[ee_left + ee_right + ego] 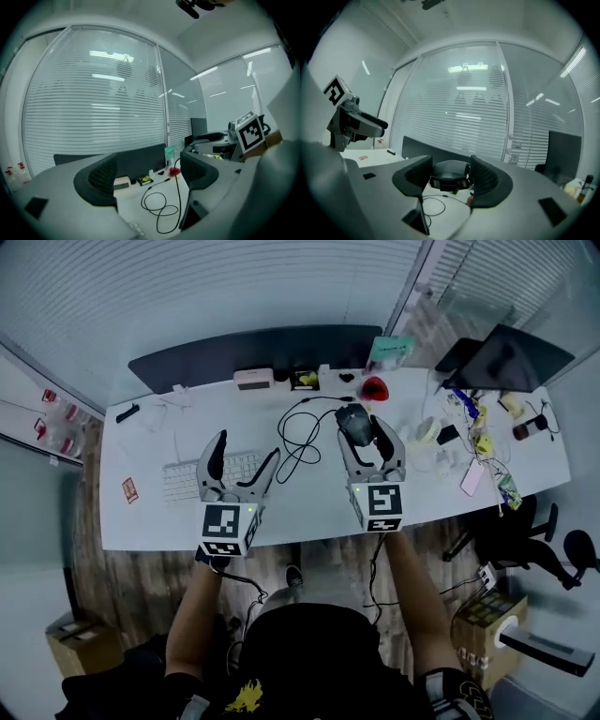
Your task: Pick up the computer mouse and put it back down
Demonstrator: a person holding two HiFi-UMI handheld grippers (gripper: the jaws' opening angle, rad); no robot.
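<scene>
The black computer mouse [353, 421] sits between the jaws of my right gripper [364, 432], which is shut on it. In the right gripper view the mouse [451, 169] fills the gap between both pads and hangs above the white table [309, 512]. Its black cable [300, 442] lies in loops on the tabletop to the left. My left gripper [247, 448] stands open with nothing between its fingers, over the right end of a white keyboard [183, 479]. In the left gripper view the cable [161, 206] shows through the open jaws.
A dark partition [253, 351] runs along the table's far edge. A red object [374, 388], a dark screen [511, 360], a pink phone [472, 478] and several small items crowd the right end. An office chair [525, 531] stands at the right.
</scene>
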